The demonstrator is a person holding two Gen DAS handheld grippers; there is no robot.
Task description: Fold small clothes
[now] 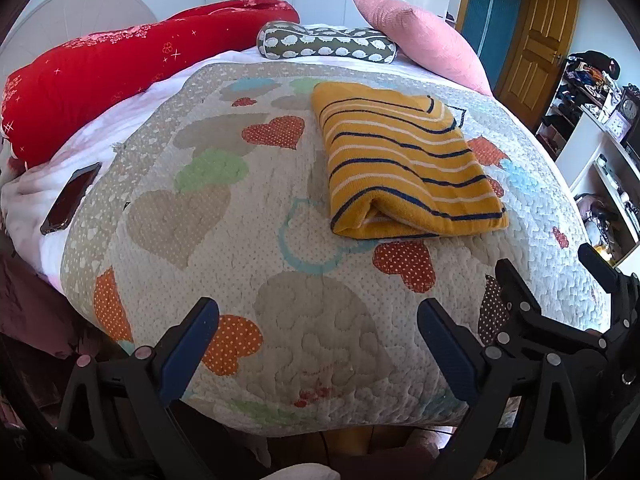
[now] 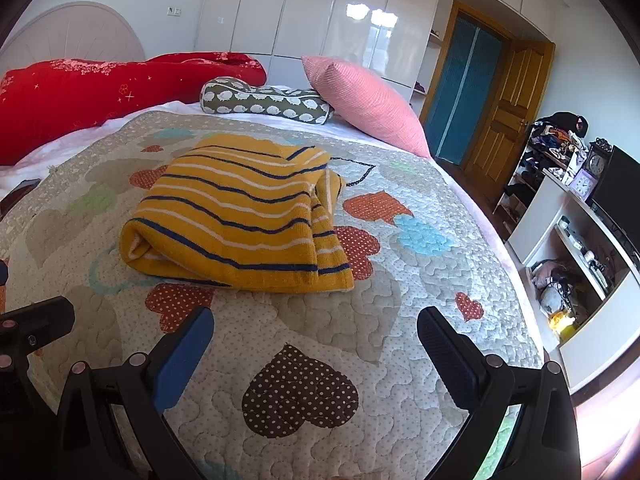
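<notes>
A yellow knit garment with navy and white stripes (image 1: 404, 164) lies folded into a thick rectangle on the heart-patterned quilt (image 1: 248, 240). It also shows in the right wrist view (image 2: 240, 216). My left gripper (image 1: 318, 312) is open and empty, held over the quilt's near edge, well short of the garment. My right gripper (image 2: 316, 322) is open and empty, just in front of the garment's near edge. The right gripper's fingers (image 1: 516, 280) show at the right of the left wrist view.
A phone (image 1: 70, 200) lies at the bed's left side. A red duvet (image 1: 100, 76), a patterned bolster (image 1: 328, 44) and a pink pillow (image 1: 424, 36) lie at the head. Cluttered white shelves (image 2: 580, 248) and a wooden door (image 2: 508, 116) stand right.
</notes>
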